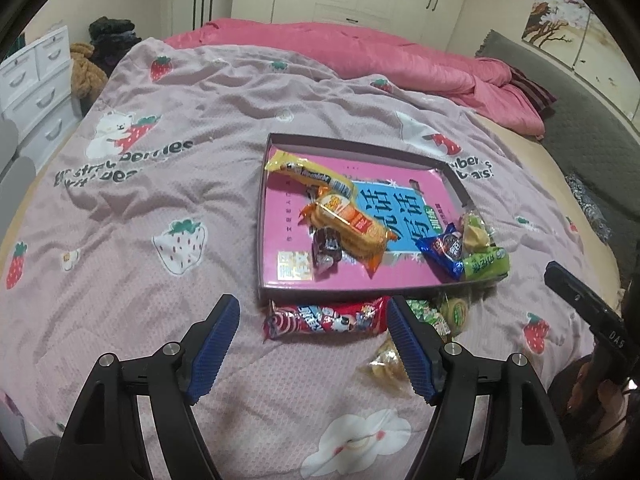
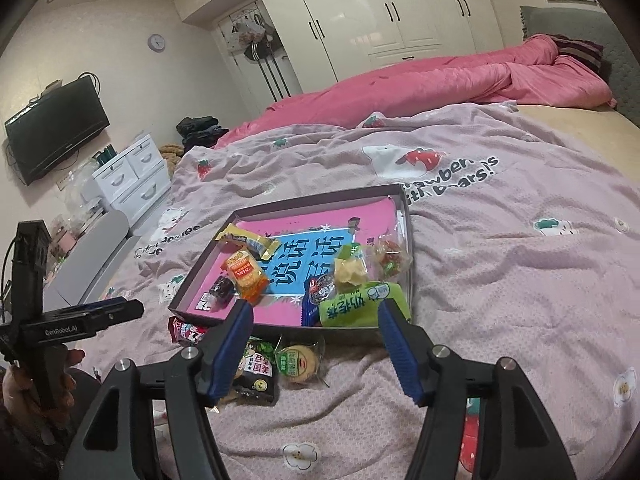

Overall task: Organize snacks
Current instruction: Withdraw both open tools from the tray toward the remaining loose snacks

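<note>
Right now both grippers are hanging over the bedspread [image 1: 120, 208] with nothing in them. The left gripper [image 1: 312, 344] is standing with its jaws spread and empty, and the right gripper [image 2: 316, 344] is likewise parted, gripping nothing.

Several snacks are already lying in the shallow box [image 1: 262, 216], among them a yellow bar [image 1: 308, 174], an orange pack of biscuits [image 1: 348, 228] and a green packet [image 2: 360, 304] at the near right corner. Others are still waiting on the cover just outside the box's near wall.

The red wrapper [image 1: 324, 318] is the one the next move seems to turn on. It is lying straight ahead of the left gripper, just beyond the fingertips and roughly between their lines, with its long axis running crosswise, parallel to the near wall of the box. So the left hand is looking like the nearer one, and it would probably be closing across the wrapper's narrow width.

The right gripper is facing a round green-labelled biscuit [image 2: 298, 362] and a dark packet [image 2: 256, 376], both just short of the box.

From the right view the red wrapper is mostly hidden behind the left finger [image 2: 228, 344]. In the left view a small golden packet [image 1: 382, 364] is partly covered by the right-hand finger, and the green sweets beside it are too crowded to tell apart.
</note>
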